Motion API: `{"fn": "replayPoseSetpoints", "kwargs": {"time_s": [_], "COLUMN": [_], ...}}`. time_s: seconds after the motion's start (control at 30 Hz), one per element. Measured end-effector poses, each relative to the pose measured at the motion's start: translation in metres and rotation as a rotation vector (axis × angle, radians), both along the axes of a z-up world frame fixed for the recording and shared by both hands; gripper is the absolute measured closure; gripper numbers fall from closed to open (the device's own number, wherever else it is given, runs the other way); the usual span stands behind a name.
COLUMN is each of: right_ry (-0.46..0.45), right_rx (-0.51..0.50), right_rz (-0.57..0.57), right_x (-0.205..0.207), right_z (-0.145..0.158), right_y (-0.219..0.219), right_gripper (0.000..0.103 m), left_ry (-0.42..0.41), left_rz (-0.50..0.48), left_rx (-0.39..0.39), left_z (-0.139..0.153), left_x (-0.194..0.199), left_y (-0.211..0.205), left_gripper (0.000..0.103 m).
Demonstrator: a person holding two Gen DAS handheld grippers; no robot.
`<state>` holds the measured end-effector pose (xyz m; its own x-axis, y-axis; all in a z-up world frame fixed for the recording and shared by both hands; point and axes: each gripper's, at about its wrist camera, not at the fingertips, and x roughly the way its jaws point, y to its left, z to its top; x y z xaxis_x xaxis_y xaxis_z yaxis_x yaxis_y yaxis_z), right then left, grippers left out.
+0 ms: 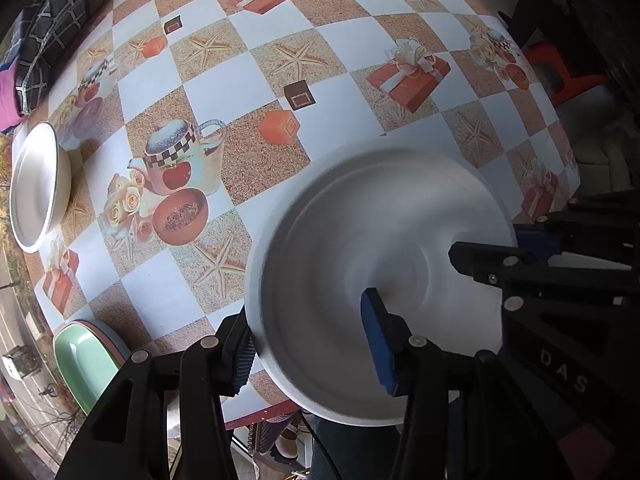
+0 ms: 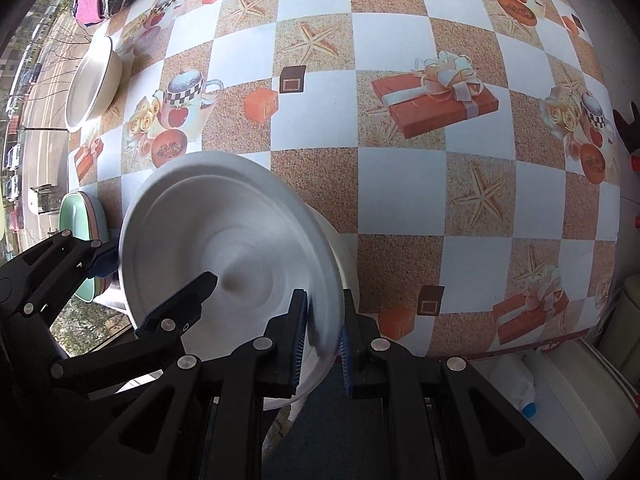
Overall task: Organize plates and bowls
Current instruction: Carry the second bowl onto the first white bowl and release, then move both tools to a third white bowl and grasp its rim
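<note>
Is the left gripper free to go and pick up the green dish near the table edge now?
Probably not yet. The left gripper straddles the rim of the white plate that the right gripper clamps. The path to the green dish looks unobstructed.

The tabletop [image 2: 400, 184] wears a checkered cloth printed with starfish, teapots and gift boxes. A white bowl [image 1: 36, 184] rests at its left edge; nearer along that edge sits a green dish [image 1: 82, 364]; farther off lies dark bundled fabric [image 1: 56, 20].
</note>
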<state>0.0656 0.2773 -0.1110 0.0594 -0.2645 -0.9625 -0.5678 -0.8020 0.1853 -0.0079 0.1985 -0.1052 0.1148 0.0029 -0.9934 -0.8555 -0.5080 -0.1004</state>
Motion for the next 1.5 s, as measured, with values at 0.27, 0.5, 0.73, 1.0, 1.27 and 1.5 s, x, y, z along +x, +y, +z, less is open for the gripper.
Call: {"fn": "replayPoseSetpoints", "kwargs": {"time_s": [0.27, 0.5, 0.73, 1.0, 1.27, 1.5], "right_ry": [-0.033, -0.044, 0.003, 0.032, 0.046, 0.051], "right_rx": [-0.025, 0.010, 0.058, 0.105, 0.112, 0.107], "right_rz": [-0.023, -0.044, -0.072, -0.039, 0.028, 0.047], "right_x": [0.002, 0.001, -0.007, -0.038, -0.067, -0.072], "right_z": [-0.013, -0.008, 0.006, 0.021, 0.027, 0.024], "right_y": [-0.001, 0.009, 0.023, 0.033, 0.021, 0.011], "right_gripper": [0.087, 0.086, 0.008, 0.008, 0.008, 0.008], "left_ry": [-0.042, -0.031, -0.061, -0.034, -0.020, 0.018], "left_rz": [0.010, 0.115, 0.302, 0.445, 0.417, 0.444], "left_rx": [-0.007, 0.006, 0.003, 0.028, 0.090, 0.117], "left_z": [-0.007, -0.007, -0.013, -0.005, 0.017, 0.031], "left_x": [0.002, -0.021, -0.057, -0.087, -0.093, -0.097], "left_y": [-0.003, -0.020, -0.052, -0.082, -0.083, -0.093], "left_gripper": [0.043, 0.028, 0.024, 0.015, 0.015, 0.015]}}
